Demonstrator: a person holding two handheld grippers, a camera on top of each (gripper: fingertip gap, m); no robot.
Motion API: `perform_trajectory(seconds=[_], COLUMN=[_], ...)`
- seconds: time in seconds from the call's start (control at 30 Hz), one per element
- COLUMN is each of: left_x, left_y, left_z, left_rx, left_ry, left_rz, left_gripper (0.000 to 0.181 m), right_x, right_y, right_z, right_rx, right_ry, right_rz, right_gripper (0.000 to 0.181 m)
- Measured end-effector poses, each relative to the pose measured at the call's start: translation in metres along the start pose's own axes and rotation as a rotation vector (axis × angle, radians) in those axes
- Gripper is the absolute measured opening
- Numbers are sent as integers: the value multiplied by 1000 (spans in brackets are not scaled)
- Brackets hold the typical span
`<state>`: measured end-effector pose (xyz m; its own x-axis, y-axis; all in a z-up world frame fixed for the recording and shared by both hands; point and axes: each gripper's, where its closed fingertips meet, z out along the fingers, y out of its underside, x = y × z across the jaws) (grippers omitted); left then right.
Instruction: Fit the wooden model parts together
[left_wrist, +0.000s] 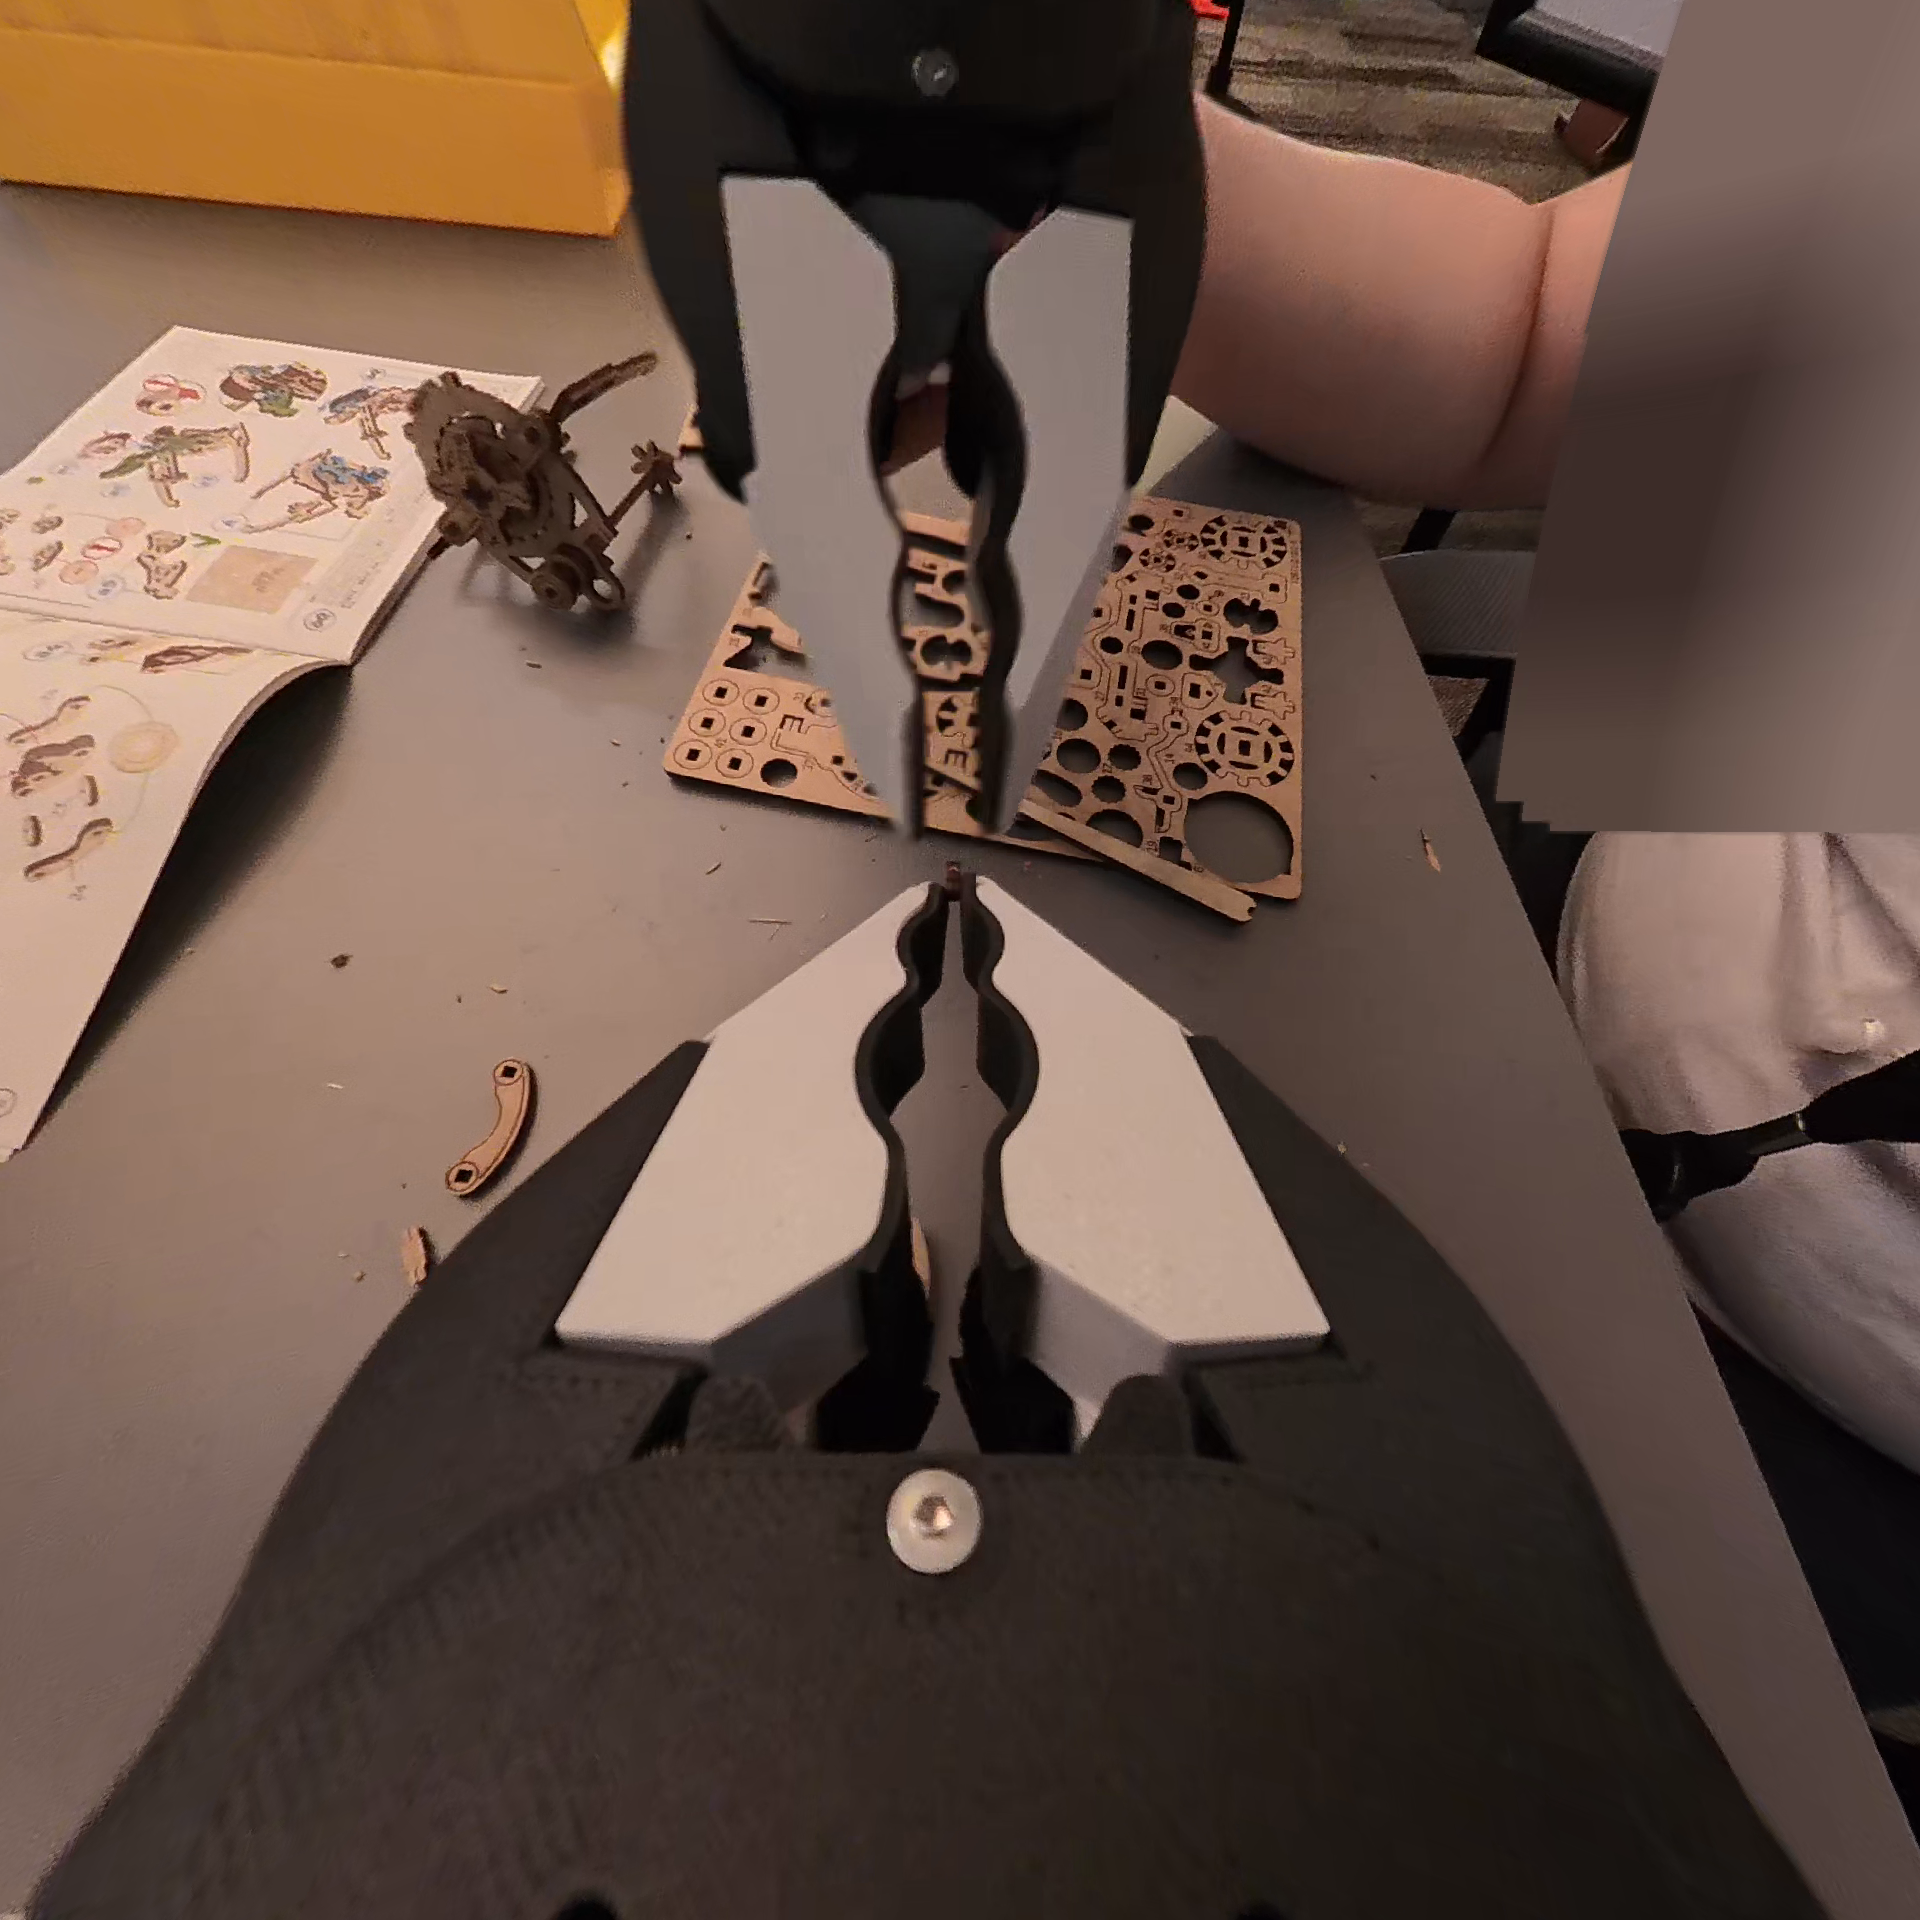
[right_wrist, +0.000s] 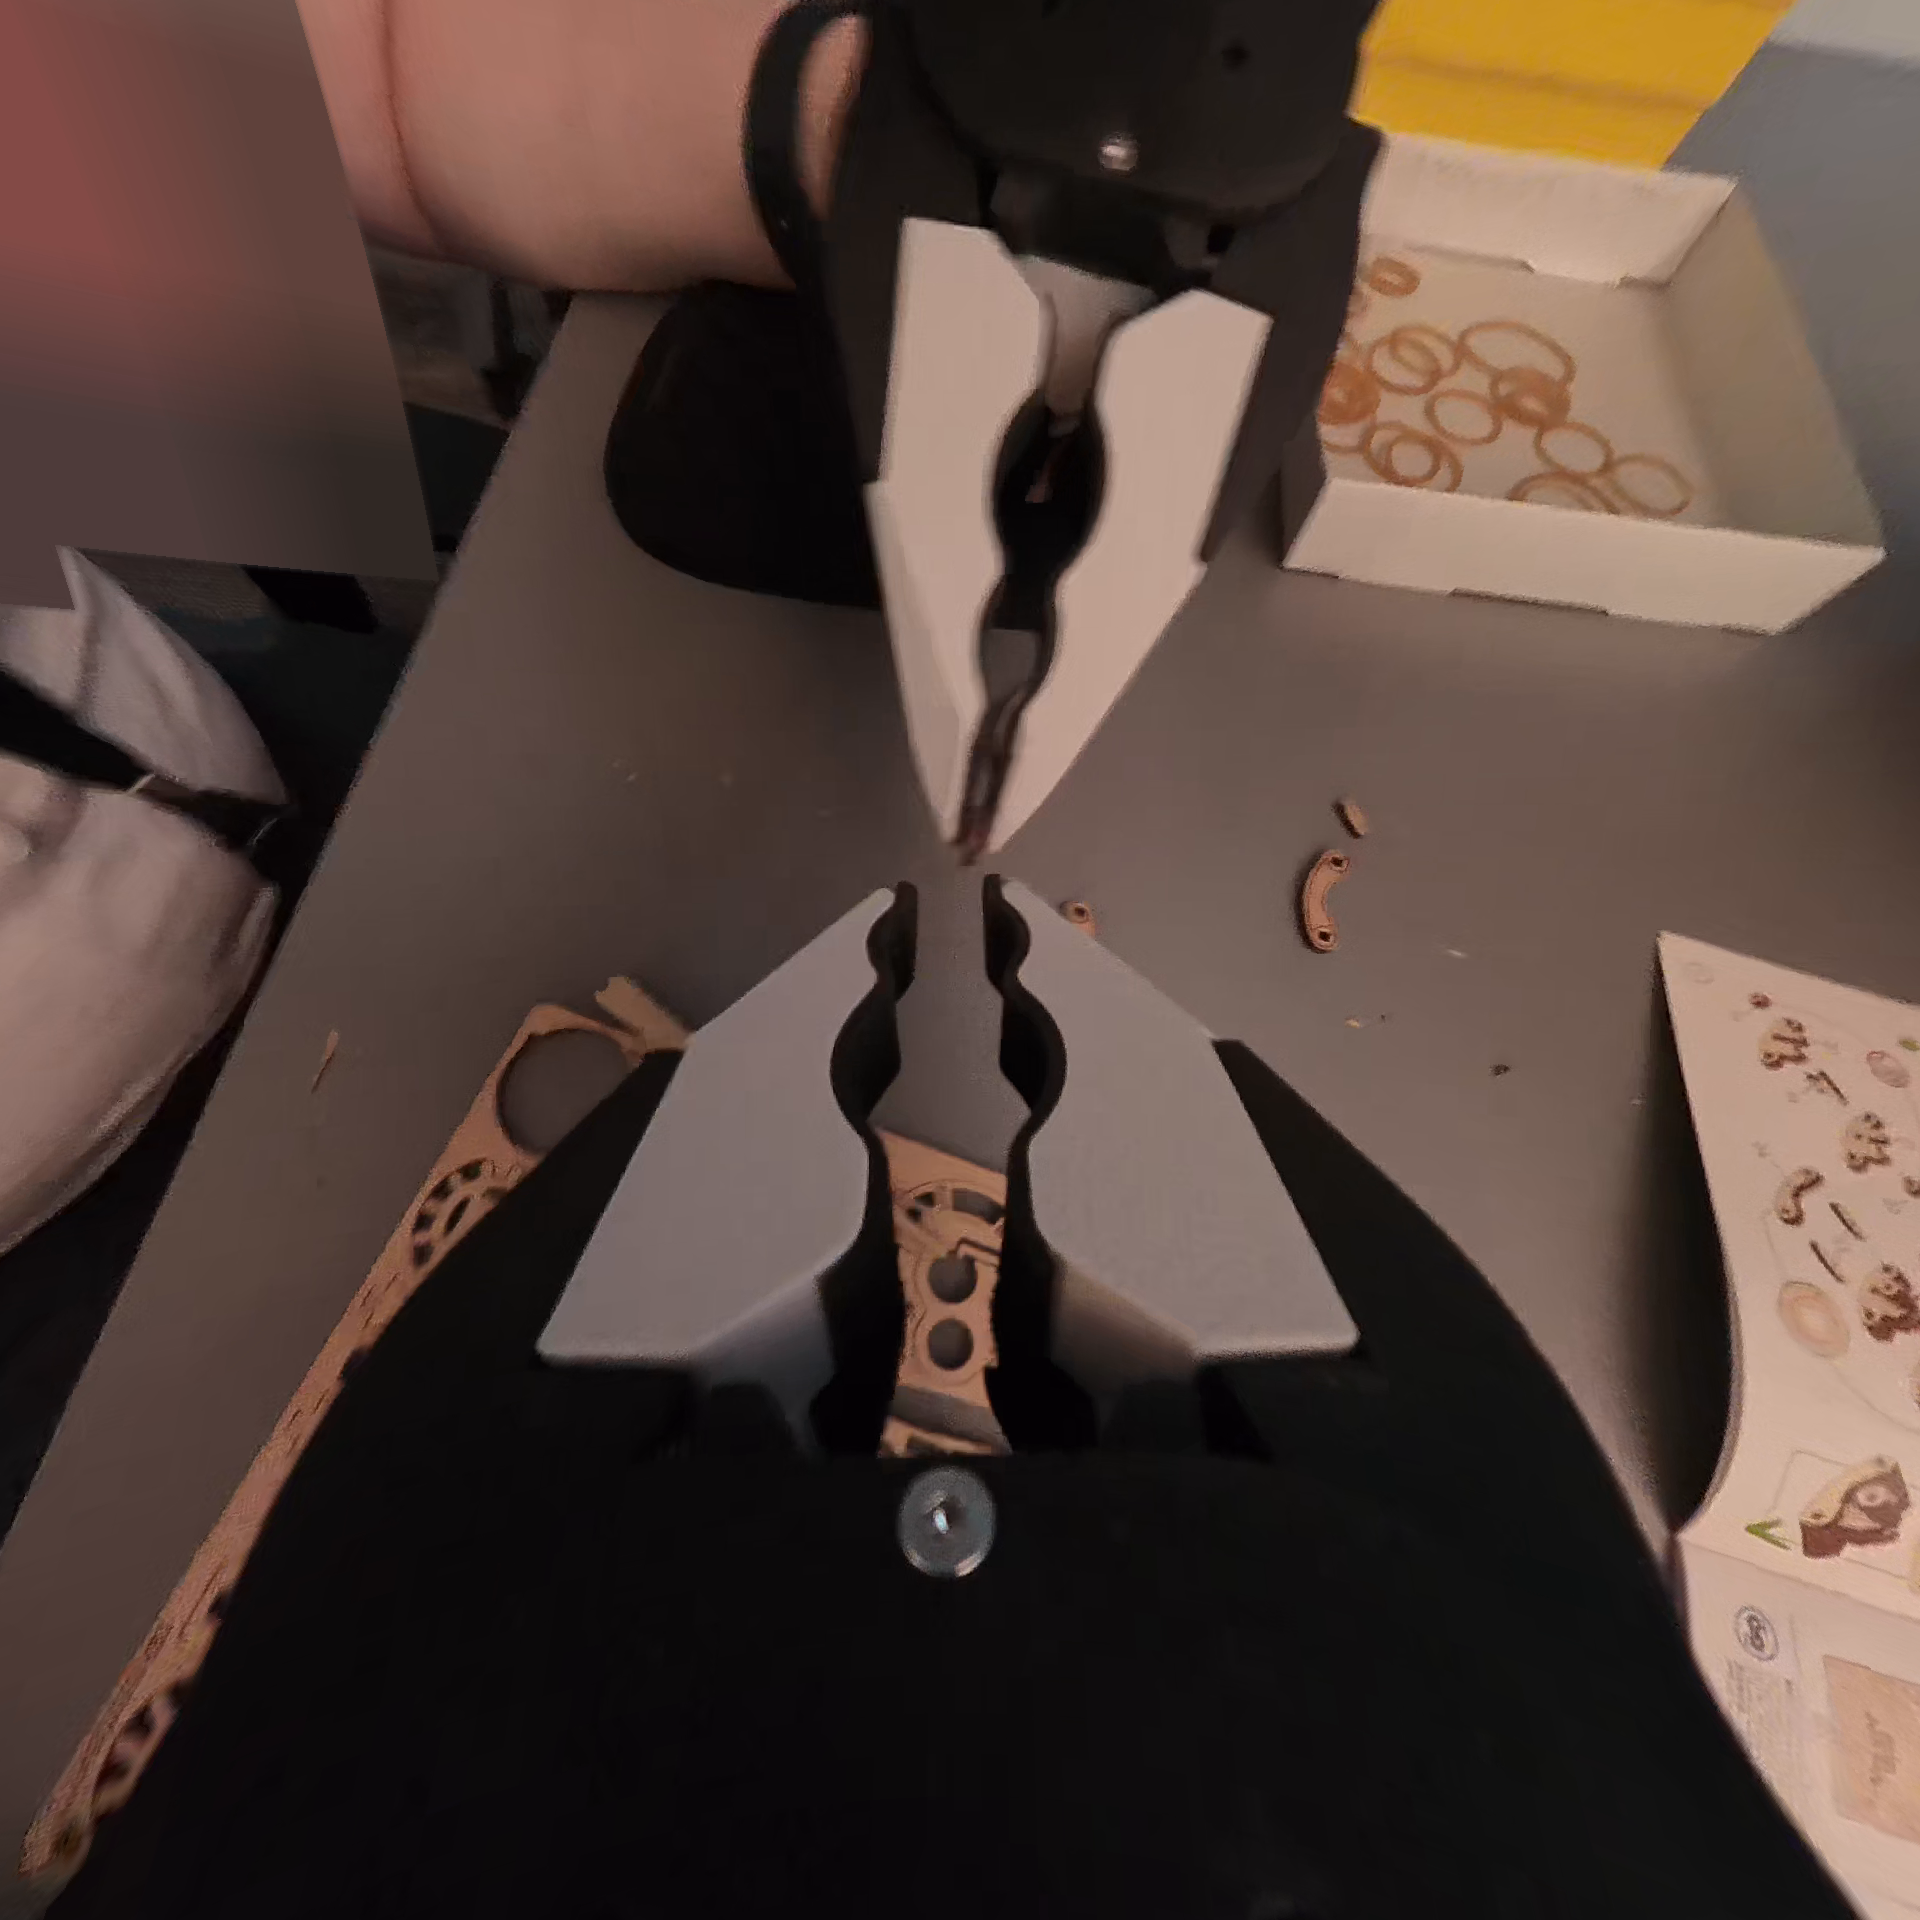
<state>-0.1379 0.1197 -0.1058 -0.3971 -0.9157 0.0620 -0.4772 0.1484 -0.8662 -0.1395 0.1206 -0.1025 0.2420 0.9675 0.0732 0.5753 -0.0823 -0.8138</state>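
My left gripper (left_wrist: 951, 896) is shut on a tiny dark wooden piece (left_wrist: 954, 869) that sticks out past its tips, held above the grey table (left_wrist: 520, 831). My right gripper (left_wrist: 951, 821) points at it tip to tip, just short of the piece, jaws a narrow gap apart and empty. In the right wrist view my right gripper (right_wrist: 951, 891) shows table between its tips, and the left gripper (right_wrist: 971, 844) faces it with the piece (right_wrist: 968, 856). Laser-cut wooden part sheets (left_wrist: 1174, 665) lie under the right gripper. A partly built dark wooden model (left_wrist: 509, 488) stands at the left.
An open instruction booklet (left_wrist: 156, 540) lies at the left. A curved wooden part (left_wrist: 494, 1127) and small chips lie on the table. A white box of rings (right_wrist: 1507, 416) and a yellow box (left_wrist: 312, 104) stand at the back. A person's arm (left_wrist: 1403, 343) is by the table's edge. The partly built dark wooden model (left_wrist: 509, 488) is about 15 cm from my right fingertips.
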Motion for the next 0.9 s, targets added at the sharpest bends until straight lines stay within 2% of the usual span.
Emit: perform_trajectory(seconds=[0.07, 0.13, 0.27, 0.37, 0.5, 0.7, 0.9], left_x=[-3, -2, -3, -6, -8, -12, -17], left_y=[0, -6, -10, -7, -5, -7, -10], left_z=[-3, -7, -12, -12, -11, -12, -17], left_rx=[5, 35, 58, 58, 67, 84, 119], left_ry=[-10, 0, -3, -2, 9, -4, -24], left_rz=[-9, -24, -18, -34, -65, -78, -104], left_gripper=[0, 0, 0, 0, 0, 0, 0], right_x=[-16, -31, -52, -56, -55, -52, -31], right_y=[0, 11, 26, 45, 56, 48, 13], right_z=[-10, -16, -7, 4, 12, 15, 2], right_rx=[39, 4, -67, -175, -233, -195, -11], right_ry=[-56, -126, -257, -273, -273, -297, -164], right_rz=[-62, -103, -87, -98, -96, -18, 44], right_gripper=[12, 12, 13, 14, 15, 5, 5])
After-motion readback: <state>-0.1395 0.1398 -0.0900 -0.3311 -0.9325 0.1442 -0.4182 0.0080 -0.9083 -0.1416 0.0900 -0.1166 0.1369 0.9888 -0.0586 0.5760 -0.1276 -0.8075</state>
